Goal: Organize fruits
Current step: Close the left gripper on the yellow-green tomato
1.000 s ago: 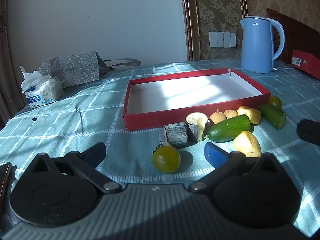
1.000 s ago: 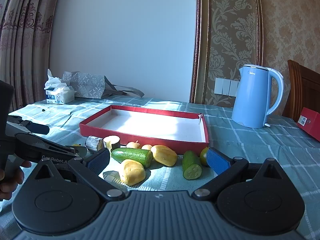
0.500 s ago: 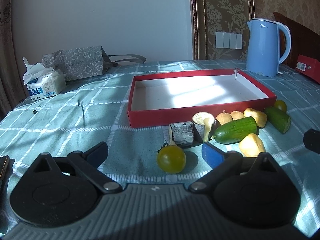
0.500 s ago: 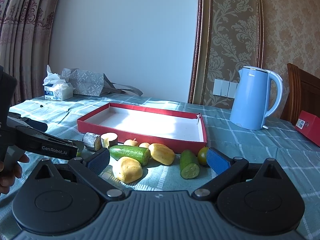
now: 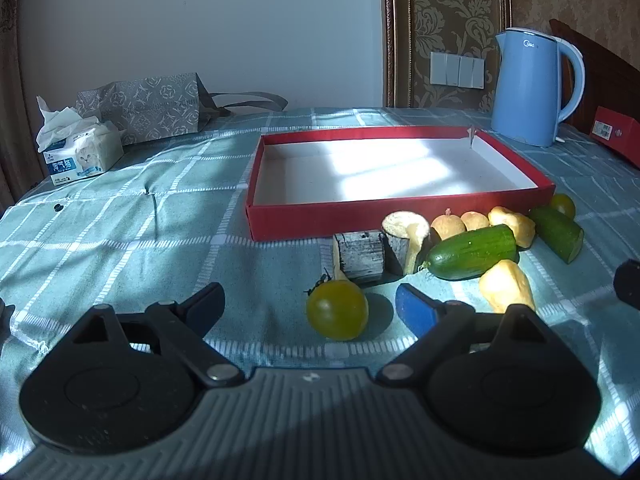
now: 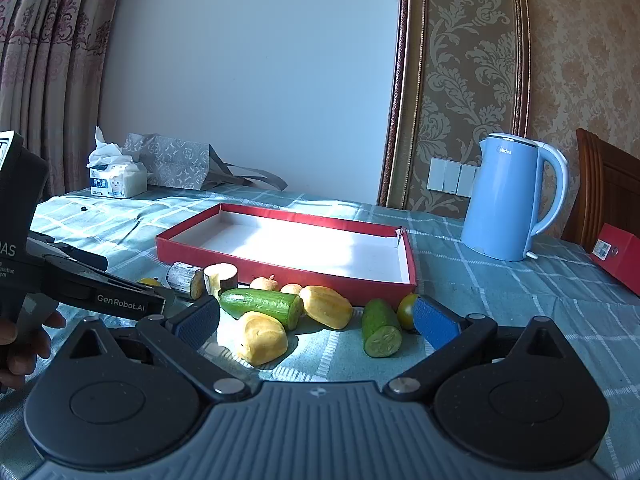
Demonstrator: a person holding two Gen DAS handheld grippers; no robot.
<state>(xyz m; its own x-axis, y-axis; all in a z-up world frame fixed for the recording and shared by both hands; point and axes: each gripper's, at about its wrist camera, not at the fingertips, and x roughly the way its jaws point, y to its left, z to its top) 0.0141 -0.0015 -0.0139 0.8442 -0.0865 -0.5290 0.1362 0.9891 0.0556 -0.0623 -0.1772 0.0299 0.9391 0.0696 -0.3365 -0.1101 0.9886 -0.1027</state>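
Observation:
An empty red tray (image 5: 360, 220) (image 6: 280, 276) lies on the teal checked cloth. In front of it sit a yellow-green tomato (image 5: 337, 315), two dark-skinned chunks (image 5: 362, 254), a cucumber half (image 5: 472, 252) (image 6: 262, 304), a second cucumber piece (image 5: 558, 232) (image 6: 380, 334), yellow pieces (image 5: 506, 286) (image 6: 262, 338) and a second tomato (image 5: 562, 205) (image 6: 407, 312). My left gripper (image 5: 310, 306) is open, just short of the near tomato. My right gripper (image 6: 316, 322) is open, low before the yellow piece and cucumbers. The left gripper's body (image 6: 96, 292) shows in the right wrist view.
A blue kettle (image 5: 532, 88) (image 6: 508, 200) stands back right, beside a red box (image 5: 616, 134) (image 6: 618, 254). A tissue pack (image 5: 80, 152) (image 6: 116, 178) and a grey patterned bag (image 5: 144, 108) (image 6: 176, 162) sit back left. The wall is behind the table.
Both grippers have shifted slightly; the left one has swung a little, so the scene sits further right in its view. Nothing was grasped and no fruit moved.

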